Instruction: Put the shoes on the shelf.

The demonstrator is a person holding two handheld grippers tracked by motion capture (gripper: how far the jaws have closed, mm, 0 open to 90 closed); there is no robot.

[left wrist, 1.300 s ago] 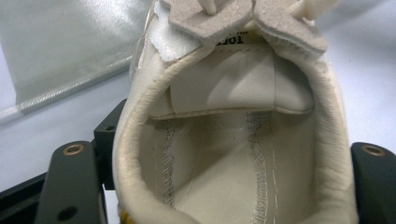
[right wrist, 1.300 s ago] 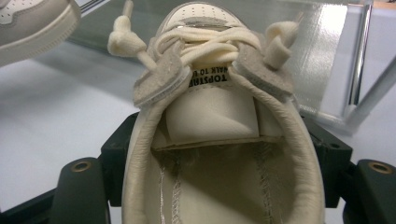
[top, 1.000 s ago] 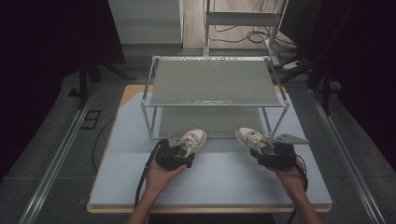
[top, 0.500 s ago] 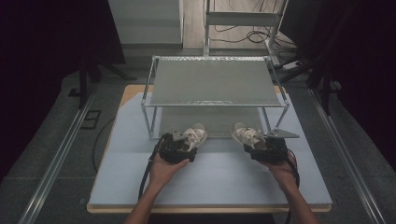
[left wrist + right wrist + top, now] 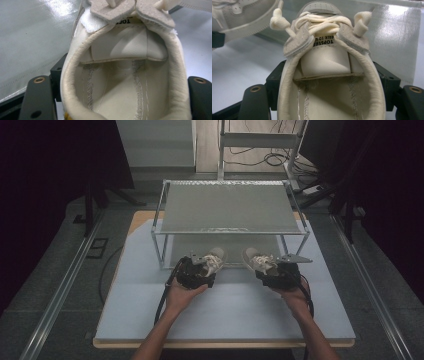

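In the high view, two pale shoes are being held at the front edge of a metal rack (image 5: 232, 207) on the table (image 5: 225, 315); the left shoe (image 5: 212, 260) is being gripped by the left gripper (image 5: 196, 272) and the right shoe (image 5: 257, 261) by the right gripper (image 5: 280, 274), toes pointing under the rack. In the left gripper view, the black fingers (image 5: 37, 100) are being pressed against both sides of the shoe's heel collar; in the right gripper view, the fingers (image 5: 254, 102) are likewise being clamped on the laced shoe's collar, with the other shoe's sole (image 5: 239, 15) being seen at upper left.

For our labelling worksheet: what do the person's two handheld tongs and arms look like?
Both are black, blocky tools. The right tongs carry a grey three-cornered plate on top; the left tongs carry none that I can see. A black cable trails back from each. The jaws are black with brass-ringed holes. No sleeves cover the forearms.
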